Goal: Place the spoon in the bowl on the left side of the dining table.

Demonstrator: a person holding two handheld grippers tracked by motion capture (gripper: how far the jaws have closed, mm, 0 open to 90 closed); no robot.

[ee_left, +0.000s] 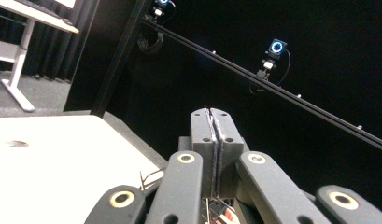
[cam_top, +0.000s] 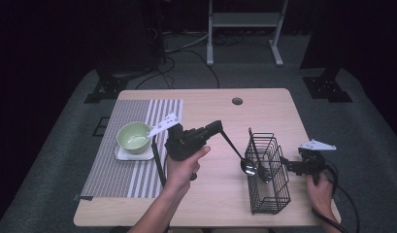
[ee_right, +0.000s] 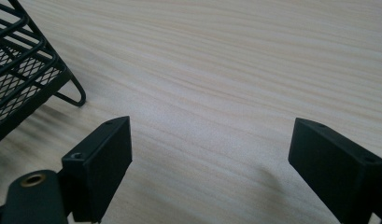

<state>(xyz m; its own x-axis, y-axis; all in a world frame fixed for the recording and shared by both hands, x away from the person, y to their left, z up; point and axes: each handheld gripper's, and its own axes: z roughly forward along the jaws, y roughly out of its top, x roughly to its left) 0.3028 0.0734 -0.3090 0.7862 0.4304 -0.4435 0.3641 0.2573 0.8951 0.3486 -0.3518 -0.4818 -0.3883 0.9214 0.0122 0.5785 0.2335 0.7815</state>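
Note:
My left gripper (cam_top: 219, 127) is over the middle of the table, shut on the handle end of a black spoon (cam_top: 247, 165). The spoon slants down to the right, its bowl at the left side of a black wire basket (cam_top: 269, 191). A second black spoon (cam_top: 264, 172) leans inside the basket. In the left gripper view the jaws are pressed flat together (ee_left: 212, 135), pointing off the table's far edge. My right gripper (cam_top: 285, 163) sits low, just right of the basket, open and holding nothing. In the right gripper view it (ee_right: 212, 140) hovers over bare wood, with the basket (ee_right: 16, 84) at the left.
A pale green bowl (cam_top: 134, 136) stands on a white square coaster (cam_top: 133, 155) on a striped placemat (cam_top: 113, 170) at the table's left. A cable hole (cam_top: 237, 101) is near the far edge. Dark stands and a white frame stand on the floor behind.

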